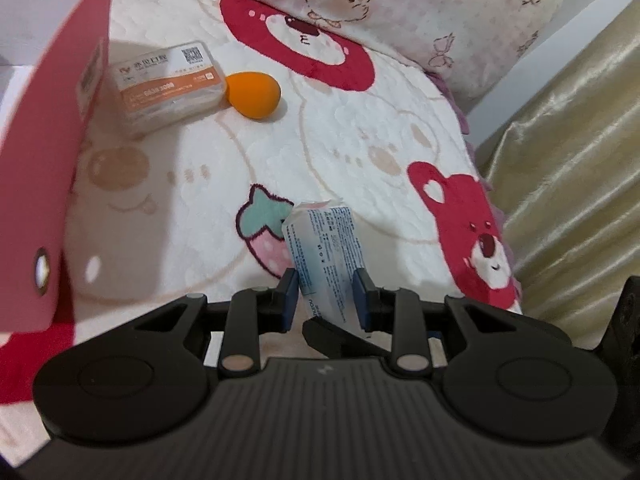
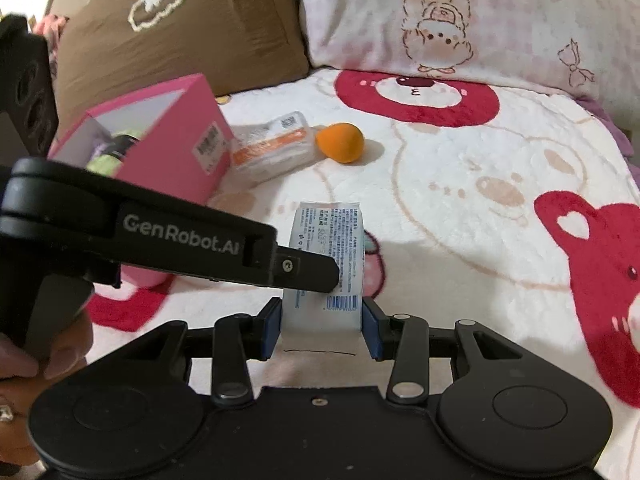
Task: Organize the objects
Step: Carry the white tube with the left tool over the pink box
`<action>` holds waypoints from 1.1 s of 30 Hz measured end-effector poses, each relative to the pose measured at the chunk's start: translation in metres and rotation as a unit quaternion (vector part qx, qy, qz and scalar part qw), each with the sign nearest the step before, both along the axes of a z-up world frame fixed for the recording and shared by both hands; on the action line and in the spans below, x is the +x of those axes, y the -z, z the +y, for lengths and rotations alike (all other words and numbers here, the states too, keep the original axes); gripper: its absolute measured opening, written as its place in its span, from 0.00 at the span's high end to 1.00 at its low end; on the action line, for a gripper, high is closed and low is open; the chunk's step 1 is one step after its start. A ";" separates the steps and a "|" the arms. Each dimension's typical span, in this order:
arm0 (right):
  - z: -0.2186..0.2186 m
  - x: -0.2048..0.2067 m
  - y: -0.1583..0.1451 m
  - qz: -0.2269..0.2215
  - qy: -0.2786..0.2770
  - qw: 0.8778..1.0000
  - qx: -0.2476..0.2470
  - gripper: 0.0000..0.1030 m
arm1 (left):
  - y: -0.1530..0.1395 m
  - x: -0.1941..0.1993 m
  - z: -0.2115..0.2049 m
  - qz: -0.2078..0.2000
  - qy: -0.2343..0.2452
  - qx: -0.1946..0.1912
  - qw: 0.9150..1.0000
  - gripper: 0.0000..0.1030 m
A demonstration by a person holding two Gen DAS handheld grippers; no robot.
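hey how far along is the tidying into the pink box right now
Done: the pink box already holds some greenish items. In hand: both the left gripper and right gripper pinch the white packet. Left: the orange-labelled clear case and orange sponge lie on the blanket.

The blanket (image 1: 340, 152) on the bed is thick, fuzzy plush cloth, cream with red and pink pile patches. Far back, the pink-checked pillow (image 2: 500, 16) looks like soft printed cotton, and the brown cushion (image 2: 192, 28) is matt woven cloth with a stitched cloud. On the right, the curtain (image 1: 572, 184) is shiny, satin-like gold fabric. The pink box (image 2: 188, 148) is smooth matt card with a paper label. The floss case (image 1: 168, 86) is clear glossy plastic. The orange sponge (image 1: 254, 94) looks matt and spongy. The packet (image 2: 326, 264) is crinkled, faintly shiny printed film. Each tool (image 1: 326, 300) (image 2: 318, 322) is matt black plastic with metal pivot pins and blue rubbery pads (image 2: 370, 328).
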State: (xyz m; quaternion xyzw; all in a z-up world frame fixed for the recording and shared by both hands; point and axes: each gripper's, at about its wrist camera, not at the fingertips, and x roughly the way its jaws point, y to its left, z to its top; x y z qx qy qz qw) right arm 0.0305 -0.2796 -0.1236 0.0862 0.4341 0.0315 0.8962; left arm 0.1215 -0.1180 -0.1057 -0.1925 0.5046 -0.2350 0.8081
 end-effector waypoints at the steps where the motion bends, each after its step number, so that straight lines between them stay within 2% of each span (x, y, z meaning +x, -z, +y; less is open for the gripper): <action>1: 0.002 -0.003 -0.004 -0.001 -0.003 1.000 0.002 0.54 | -0.004 -0.003 0.003 0.002 0.001 -0.001 1.000 0.73; 6: 0.026 -0.016 -0.023 0.003 -0.014 1.000 -0.008 0.53 | -0.027 -0.018 0.015 0.014 0.017 0.019 1.000 0.73; 13: 0.050 -0.030 -0.046 0.014 -0.024 1.000 0.012 0.53 | -0.056 -0.039 0.034 0.012 0.035 0.048 0.998 0.73; 20: 0.065 -0.041 -0.066 0.023 -0.039 0.998 0.037 0.53 | -0.073 -0.057 0.057 0.026 0.038 0.041 0.998 0.73; 27: 0.088 -0.050 -0.080 0.019 -0.062 0.998 0.010 0.53 | -0.083 -0.069 0.075 0.034 0.022 0.026 0.999 0.73; 33: 0.106 -0.053 -0.090 0.012 -0.081 0.997 -0.011 0.53 | -0.092 -0.082 0.092 0.020 0.009 0.020 1.000 0.73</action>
